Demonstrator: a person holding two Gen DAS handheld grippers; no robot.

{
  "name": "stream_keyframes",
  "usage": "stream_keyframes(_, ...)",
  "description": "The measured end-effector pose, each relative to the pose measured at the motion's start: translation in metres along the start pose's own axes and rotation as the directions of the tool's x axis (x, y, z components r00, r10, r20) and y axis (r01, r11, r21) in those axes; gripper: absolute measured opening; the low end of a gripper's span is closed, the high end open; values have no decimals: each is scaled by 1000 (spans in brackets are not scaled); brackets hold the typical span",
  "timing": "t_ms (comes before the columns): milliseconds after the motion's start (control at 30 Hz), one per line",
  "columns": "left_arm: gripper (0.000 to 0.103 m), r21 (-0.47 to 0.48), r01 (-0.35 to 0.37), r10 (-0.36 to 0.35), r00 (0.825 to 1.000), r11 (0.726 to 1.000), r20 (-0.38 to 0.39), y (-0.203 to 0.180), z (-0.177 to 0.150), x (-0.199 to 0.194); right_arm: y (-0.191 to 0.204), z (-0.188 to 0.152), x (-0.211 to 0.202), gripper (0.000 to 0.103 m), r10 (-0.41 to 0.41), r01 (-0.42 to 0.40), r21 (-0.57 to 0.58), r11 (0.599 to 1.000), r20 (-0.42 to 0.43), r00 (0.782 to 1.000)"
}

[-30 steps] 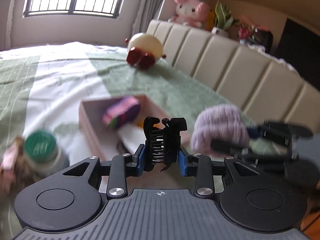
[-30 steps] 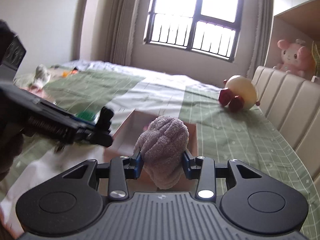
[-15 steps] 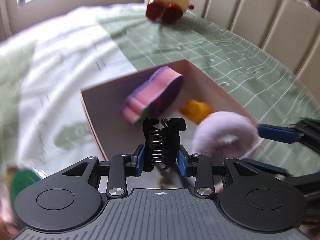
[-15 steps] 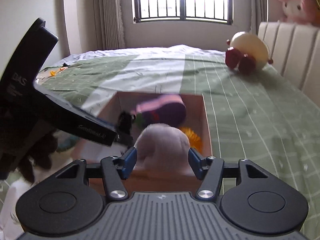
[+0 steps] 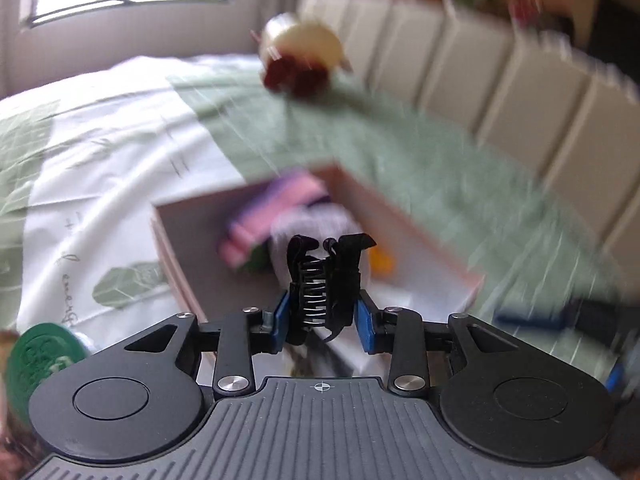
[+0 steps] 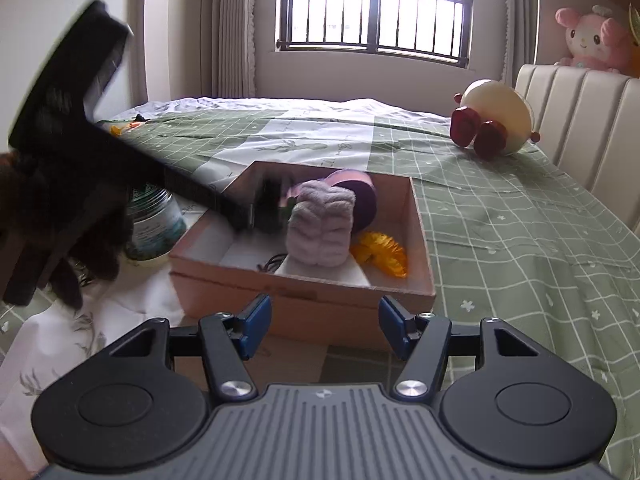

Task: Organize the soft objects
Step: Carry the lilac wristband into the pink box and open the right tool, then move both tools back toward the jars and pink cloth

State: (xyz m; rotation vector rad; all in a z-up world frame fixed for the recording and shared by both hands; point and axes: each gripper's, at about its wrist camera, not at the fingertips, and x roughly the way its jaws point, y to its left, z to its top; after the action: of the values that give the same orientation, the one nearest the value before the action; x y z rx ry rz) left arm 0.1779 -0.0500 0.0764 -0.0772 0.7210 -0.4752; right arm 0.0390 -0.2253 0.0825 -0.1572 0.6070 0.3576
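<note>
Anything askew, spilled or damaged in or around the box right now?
Nothing looks spilled or damaged. The lilac scrunchie stands on edge in the cardboard box, leaning against the purple-pink plush, so it may topple. The glass jar stands upright beside the box.

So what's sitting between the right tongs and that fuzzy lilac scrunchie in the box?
In the right wrist view, only the box's near wall separates the open right tongs from the scrunchie.

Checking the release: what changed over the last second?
The right tongs let go of the lavender headband; it dropped into the cardboard box, and they are now open and empty. The left tongs came down over the box, still clamping the black hair claw.
</note>
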Motion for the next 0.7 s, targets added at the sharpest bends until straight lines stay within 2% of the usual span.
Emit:
stream_keyframes(67,37,-7,-18,18,999,1000,-36,2,3,-2,5,-1,1,60,-1,1,-2,1000,-17,1000)
stream_keyframes(167,38,171,-38,67,984,984,-168,-11,-4,8,14,0,4,60,-3,3,-1,1000,-32,999)
stream_keyframes(233,38,262,-55,96,984,964,-149,-20,-11,7,21,-2,4,60,3,-3,-1,1000,-35,999)
stream_keyframes(267,38,267,-73,109,987,961,-121,-21,-15,6,23,-2,5,60,6,-6,-2,1000,-37,999)
stream_keyframes(400,38,177,-108,113,993,978,-22,-20,-11,1,31,-6,7,60,20,-20,0,1000,-44,999)
stream_keyframes(467,38,158,-111,115,993,981,-21,-23,1,10,32,-8,8,60,35,-35,4,999,-45,998)
stream_keyframes(533,38,117,-83,89,994,990,-55,-26,15,26,33,-11,9,60,45,-45,2,999,-45,998)
stream_keyframes(633,39,-64,16,-25,988,998,-151,-16,38,59,33,-15,9,60,43,-43,-5,999,-42,998)
stream_keyframes(667,40,-113,24,-46,981,993,-190,-9,43,72,31,-16,9,60,39,-39,-4,999,-42,998)
stream_keyframes(700,42,-127,-9,-20,974,992,-227,-7,47,82,29,-18,9,60,36,-36,-2,999,-43,998)
